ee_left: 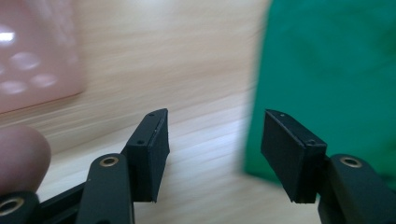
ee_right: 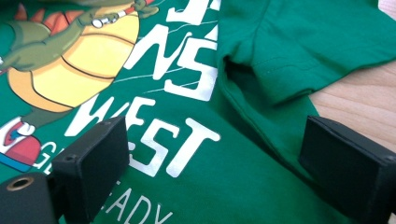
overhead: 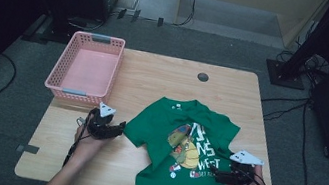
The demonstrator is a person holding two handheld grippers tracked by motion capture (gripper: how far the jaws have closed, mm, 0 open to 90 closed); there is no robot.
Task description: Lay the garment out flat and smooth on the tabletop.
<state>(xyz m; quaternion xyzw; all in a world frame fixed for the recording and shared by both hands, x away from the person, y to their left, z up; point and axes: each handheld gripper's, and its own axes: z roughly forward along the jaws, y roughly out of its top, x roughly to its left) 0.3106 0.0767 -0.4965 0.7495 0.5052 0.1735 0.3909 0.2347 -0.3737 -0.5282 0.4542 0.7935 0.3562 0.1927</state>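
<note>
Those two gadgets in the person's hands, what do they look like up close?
Both are black. The left gripper and the right gripper each carry a pale grey three-cornered plate on top and trail a dark cable. Each ends in two flat, blocky black jaws on arms with small brass-coloured rivets. The forearms are bare, with no sleeves.

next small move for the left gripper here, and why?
Probably ease the left gripper forward onto the sleeve edge of the green T-shirt, then close. Its jaws stand apart with bare wooden table between them, the cloth just ahead. The right gripper is open over the shirt's other side.
</note>
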